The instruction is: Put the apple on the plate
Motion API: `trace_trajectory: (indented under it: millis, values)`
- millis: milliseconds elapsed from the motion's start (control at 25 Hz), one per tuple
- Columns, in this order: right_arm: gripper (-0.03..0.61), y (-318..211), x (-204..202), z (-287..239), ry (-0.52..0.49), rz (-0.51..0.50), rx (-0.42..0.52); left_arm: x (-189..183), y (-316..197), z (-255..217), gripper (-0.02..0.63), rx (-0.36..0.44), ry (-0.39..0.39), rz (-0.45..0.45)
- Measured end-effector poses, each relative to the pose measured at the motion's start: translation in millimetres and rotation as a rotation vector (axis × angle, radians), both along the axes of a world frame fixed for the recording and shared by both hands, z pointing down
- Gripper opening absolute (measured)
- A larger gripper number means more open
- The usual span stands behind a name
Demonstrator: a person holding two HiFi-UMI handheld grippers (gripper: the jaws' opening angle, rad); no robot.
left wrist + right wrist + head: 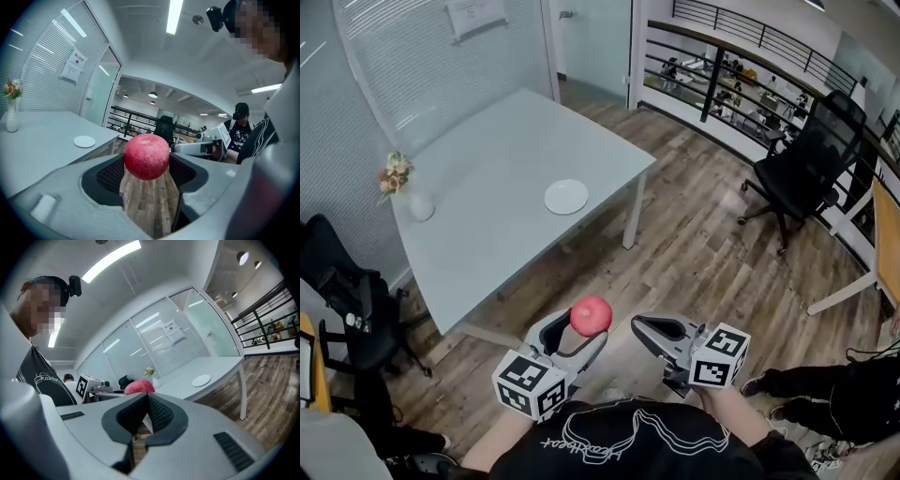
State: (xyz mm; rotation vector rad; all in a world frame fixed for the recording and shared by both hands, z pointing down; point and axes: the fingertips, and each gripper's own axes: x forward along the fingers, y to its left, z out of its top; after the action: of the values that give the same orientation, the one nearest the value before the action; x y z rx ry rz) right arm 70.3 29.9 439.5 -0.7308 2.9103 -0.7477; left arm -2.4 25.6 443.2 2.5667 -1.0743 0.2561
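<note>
A red apple (591,315) is held above the wooden floor with my left gripper (584,328) shut on it. In the left gripper view the apple (146,156) sits between the two dark pads, near their tips. The white plate (566,197) lies near the right edge of the pale grey table (487,169), some way ahead of both grippers. It also shows small in both gripper views, plate (84,141) and plate (201,380). My right gripper (659,331) hangs beside the left one, shut with nothing in it; its view catches the apple (139,386) off to the left.
A white vase of flowers (401,187) stands at the table's left edge. A black office chair (811,155) is at the far right by a railing, another dark chair (347,300) at the left. Someone's dark legs and shoes (825,394) are at the lower right.
</note>
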Motion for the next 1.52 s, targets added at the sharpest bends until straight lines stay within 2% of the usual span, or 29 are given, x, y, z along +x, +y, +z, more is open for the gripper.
trace_trajectory:
  millis: [440, 760, 960, 1200, 1520]
  values:
    - [0.009, -72, 0, 3, 0.000, -0.016, -0.017, -11, -77, 1, 0.299, 0.026, -0.057, -0.040]
    - [0.009, -165, -8, 11, -0.007, 0.021, -0.093, -20, -178, 12, 0.299, 0.036, -0.112, -0.020]
    - [0.009, -224, -22, 9, -0.010, 0.018, -0.125, -37, -248, 26, 0.299, -0.010, -0.108, -0.026]
    - [0.009, -287, -28, 12, 0.004, 0.027, -0.164, -58, -322, 41, 0.299, -0.009, -0.193, -0.043]
    - [0.009, -359, -34, 19, 0.004, 0.069, -0.193, -82, -399, 82, 0.299, -0.047, -0.255, -0.045]
